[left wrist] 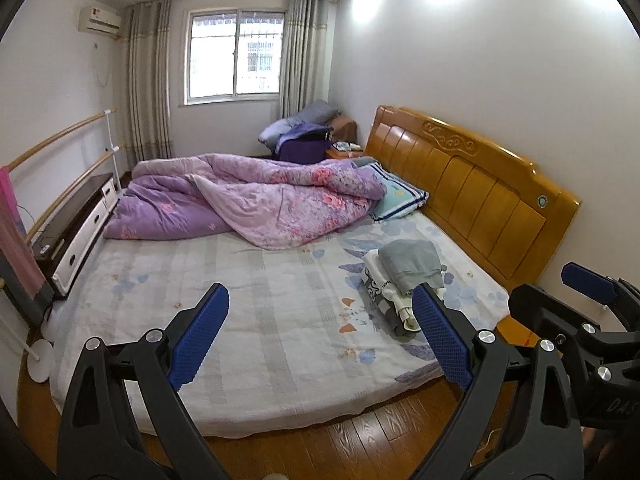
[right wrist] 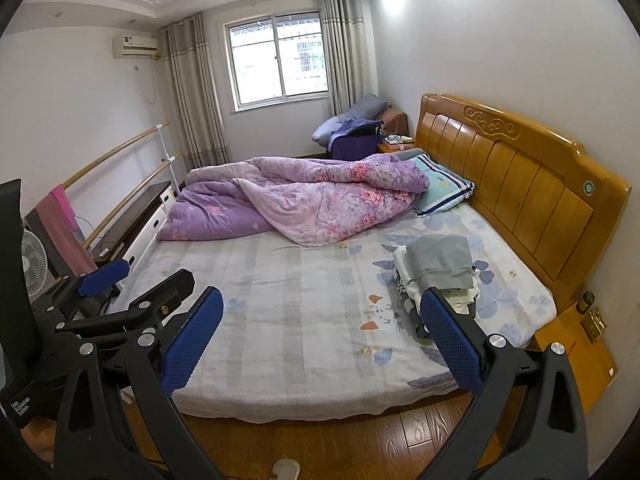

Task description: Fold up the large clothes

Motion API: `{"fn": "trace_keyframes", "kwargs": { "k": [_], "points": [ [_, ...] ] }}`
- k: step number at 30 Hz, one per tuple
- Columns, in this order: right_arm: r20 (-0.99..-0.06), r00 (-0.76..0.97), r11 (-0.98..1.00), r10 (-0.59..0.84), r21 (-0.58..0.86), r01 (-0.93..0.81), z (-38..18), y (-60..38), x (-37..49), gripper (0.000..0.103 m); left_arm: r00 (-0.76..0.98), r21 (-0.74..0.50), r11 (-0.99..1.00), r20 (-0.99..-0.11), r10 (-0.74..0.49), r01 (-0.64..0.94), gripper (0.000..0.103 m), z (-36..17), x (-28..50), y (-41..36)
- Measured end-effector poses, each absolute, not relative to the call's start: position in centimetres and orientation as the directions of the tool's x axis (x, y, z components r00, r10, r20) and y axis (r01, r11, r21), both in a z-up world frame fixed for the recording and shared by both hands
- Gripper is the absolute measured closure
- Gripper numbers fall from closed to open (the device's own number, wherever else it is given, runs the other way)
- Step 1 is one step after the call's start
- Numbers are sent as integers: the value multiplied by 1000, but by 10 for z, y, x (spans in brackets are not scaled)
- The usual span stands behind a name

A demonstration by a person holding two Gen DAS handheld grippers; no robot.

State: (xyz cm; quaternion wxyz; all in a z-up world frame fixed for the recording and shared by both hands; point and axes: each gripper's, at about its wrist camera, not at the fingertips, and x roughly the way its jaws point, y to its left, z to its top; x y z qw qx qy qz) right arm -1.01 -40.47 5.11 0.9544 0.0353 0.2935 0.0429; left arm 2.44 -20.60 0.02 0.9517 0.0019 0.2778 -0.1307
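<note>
Both tools, left tool (left wrist: 320, 336) and right tool (right wrist: 324, 340), wide apart, empty above bed (left wrist: 248, 280).

Headboard (left wrist: 472, 184) and floor (right wrist: 360, 436): glossy varnished wood. Bed sheet (left wrist: 256, 304), quilt (right wrist: 320, 204), folded clothes (right wrist: 436, 276): matt soft cloth. Left gripper (left wrist: 320, 336): matt black plastic, textured blue pads (left wrist: 200, 332).

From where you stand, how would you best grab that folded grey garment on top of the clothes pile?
Probably by the near edge of the folded grey garment, coming from the foot of the bed. It lies uppermost on the clothes pile, its near hem overhanging toward the open right gripper, so one finger could slip beneath.
</note>
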Motion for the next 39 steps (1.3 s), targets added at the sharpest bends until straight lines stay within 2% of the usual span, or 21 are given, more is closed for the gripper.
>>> {"fn": "trace_keyframes", "kwargs": {
  "k": [11, 39],
  "points": [
    [-518, 850, 996, 92, 66, -67, 62, -397, -31, 8, 836, -62, 971, -498, -231, 232, 9, 9, -3, -192],
    [-510, 855, 995, 95, 61, -74, 53, -391, -29, 8, 871, -60, 979, -448, -202, 196, 9, 14, -18, -162]
  ]
}}
